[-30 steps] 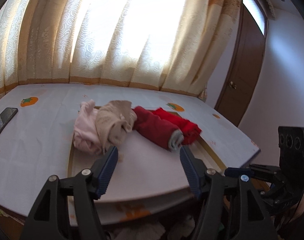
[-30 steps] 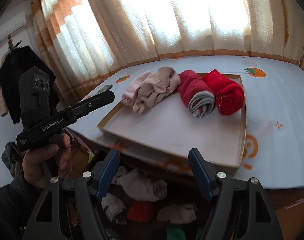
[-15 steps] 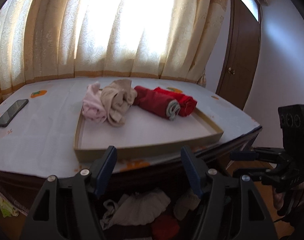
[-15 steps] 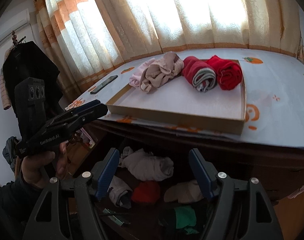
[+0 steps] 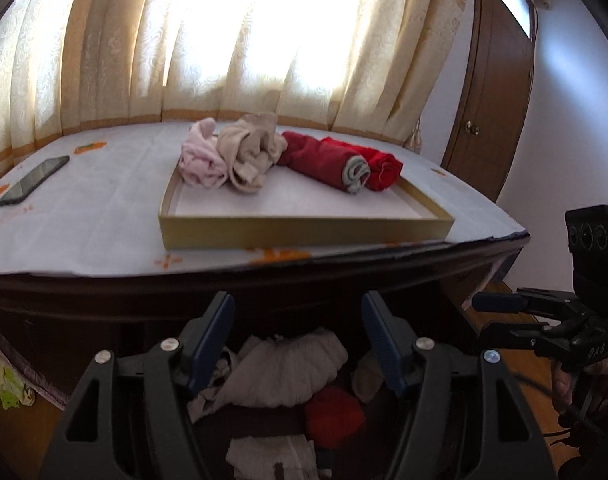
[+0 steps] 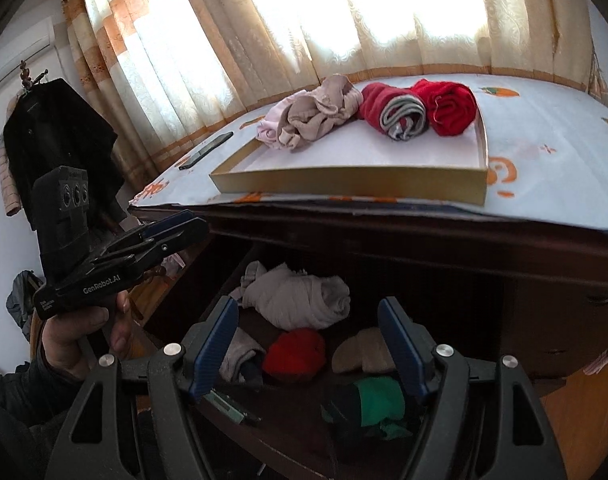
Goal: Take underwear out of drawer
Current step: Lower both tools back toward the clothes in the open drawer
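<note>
The open drawer (image 6: 224, 276) under the tabletop holds several rolled underwear: a beige-white roll (image 6: 300, 300), a red one (image 6: 296, 354), a tan one (image 6: 364, 356) and a green one (image 6: 378, 400). The white roll (image 5: 284, 368) and the red one (image 5: 334, 416) also show in the left wrist view. My left gripper (image 5: 298, 344) is open and empty, just above the drawer. My right gripper (image 6: 308, 344) is open and empty over the drawer's contents. On the table a shallow gold tray (image 5: 304, 230) holds pink, beige and red rolls (image 5: 324, 160).
A phone (image 5: 34, 180) lies on the white tablecloth left of the tray. Curtains hang behind the table. A brown door (image 5: 492, 100) stands at the right. A dark coat (image 6: 56, 132) hangs at the left. The dark table edge (image 6: 384, 232) overhangs the drawer.
Both grippers have dropped from tabletop height to in front of the open drawer. The tray has risen in both views and the drawer's contents have come into view. Both stay open.
</note>
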Available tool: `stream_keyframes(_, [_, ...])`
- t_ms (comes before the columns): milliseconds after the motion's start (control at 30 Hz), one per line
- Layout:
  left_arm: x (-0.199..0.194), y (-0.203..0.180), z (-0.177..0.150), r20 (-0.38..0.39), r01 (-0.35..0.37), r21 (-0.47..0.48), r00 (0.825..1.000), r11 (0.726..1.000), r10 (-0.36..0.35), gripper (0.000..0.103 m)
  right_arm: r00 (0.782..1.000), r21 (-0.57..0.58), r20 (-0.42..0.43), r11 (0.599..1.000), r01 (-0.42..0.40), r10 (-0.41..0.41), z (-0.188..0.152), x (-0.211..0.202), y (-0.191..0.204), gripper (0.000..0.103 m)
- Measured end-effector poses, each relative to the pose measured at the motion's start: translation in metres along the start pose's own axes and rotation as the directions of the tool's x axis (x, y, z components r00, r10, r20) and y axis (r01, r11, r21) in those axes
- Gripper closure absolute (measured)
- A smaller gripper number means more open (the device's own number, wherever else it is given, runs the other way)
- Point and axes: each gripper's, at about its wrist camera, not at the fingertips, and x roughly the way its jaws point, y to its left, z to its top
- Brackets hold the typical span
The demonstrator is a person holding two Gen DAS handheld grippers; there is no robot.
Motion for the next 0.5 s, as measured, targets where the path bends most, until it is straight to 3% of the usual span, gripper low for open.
stream_keyframes(500, [0.005, 0.007, -0.034, -0.087, -0.034, -0.028, 0.996, 0.999, 0.031, 0.036, 1.0, 0.036, -0.016, 0.999, 0.002, -0.002, -0.035, -0.014, -0.006, 0.029])
